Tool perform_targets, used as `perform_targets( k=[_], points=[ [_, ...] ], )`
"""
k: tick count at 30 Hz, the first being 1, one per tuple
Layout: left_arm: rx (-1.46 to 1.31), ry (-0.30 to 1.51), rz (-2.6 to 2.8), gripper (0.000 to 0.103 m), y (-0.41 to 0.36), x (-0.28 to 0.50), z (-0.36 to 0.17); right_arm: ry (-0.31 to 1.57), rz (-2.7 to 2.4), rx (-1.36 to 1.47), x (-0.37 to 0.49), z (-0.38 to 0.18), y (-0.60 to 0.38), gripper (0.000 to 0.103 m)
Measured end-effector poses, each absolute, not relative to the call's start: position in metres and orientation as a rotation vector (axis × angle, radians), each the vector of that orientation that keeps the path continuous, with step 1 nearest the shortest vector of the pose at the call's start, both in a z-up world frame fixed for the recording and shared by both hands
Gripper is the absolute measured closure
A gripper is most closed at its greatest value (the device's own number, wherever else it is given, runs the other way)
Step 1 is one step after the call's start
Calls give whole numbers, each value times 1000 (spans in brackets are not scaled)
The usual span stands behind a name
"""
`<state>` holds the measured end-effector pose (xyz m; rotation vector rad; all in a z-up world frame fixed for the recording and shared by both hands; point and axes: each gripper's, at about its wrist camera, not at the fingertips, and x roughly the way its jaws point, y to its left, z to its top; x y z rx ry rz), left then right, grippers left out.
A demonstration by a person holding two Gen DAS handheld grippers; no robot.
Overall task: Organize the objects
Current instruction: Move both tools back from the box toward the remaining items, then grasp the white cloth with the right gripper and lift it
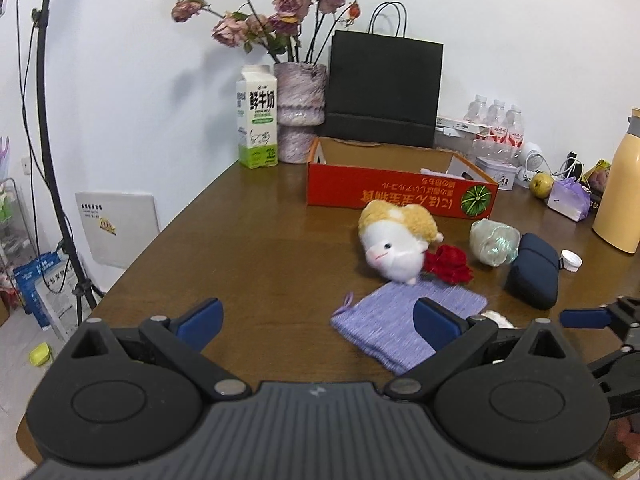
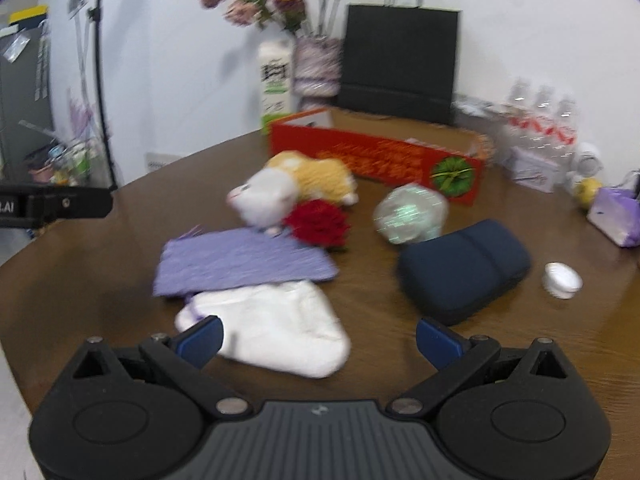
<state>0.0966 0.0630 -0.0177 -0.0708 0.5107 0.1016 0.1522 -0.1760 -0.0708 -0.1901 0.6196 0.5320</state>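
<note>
Loose items lie on a brown table [image 1: 248, 248]: a plush toy [image 1: 394, 238], a red fabric rose [image 1: 448, 264], a purple knitted cloth [image 1: 396, 320], a crumpled clear bottle [image 1: 494, 242], a navy case [image 1: 532, 276] and a white cap [image 1: 571, 260]. An open red cardboard box [image 1: 400, 190] stands behind them. My left gripper [image 1: 320, 320] is open and empty, just left of the cloth. In the right wrist view my right gripper [image 2: 320, 338] is open and empty above a white sock [image 2: 276, 328], with the cloth [image 2: 240, 264], rose [image 2: 318, 222], plush [image 2: 296, 188], bottle [image 2: 410, 214], case [image 2: 462, 268] and box [image 2: 376, 158] beyond.
A milk carton [image 1: 258, 116], a vase of dried roses [image 1: 298, 112] and a black paper bag [image 1: 384, 92] stand along the back wall. Water bottles [image 1: 500, 124], a tin, an apple [image 1: 541, 185] and a yellow flask [image 1: 620, 184] crowd the right side. A light stand [image 1: 52, 160] is left of the table.
</note>
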Motion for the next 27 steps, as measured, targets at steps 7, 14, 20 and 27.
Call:
perform_targets(
  k=[7,14,20,27],
  points=[
    [-108,526,107,0,85,83,-26,672,605,-234,163,-81,-150,0],
    [-130,518,97,0,96,75,-28,689,625,-219,179,-86,-140,0],
    [-146,518,90,0,98,73,-30,675,642,-225,182,-88,-137,0],
    [-151,523,91,0,100,69,-31,647,673,-226,170,-86,-144,19]
  ],
)
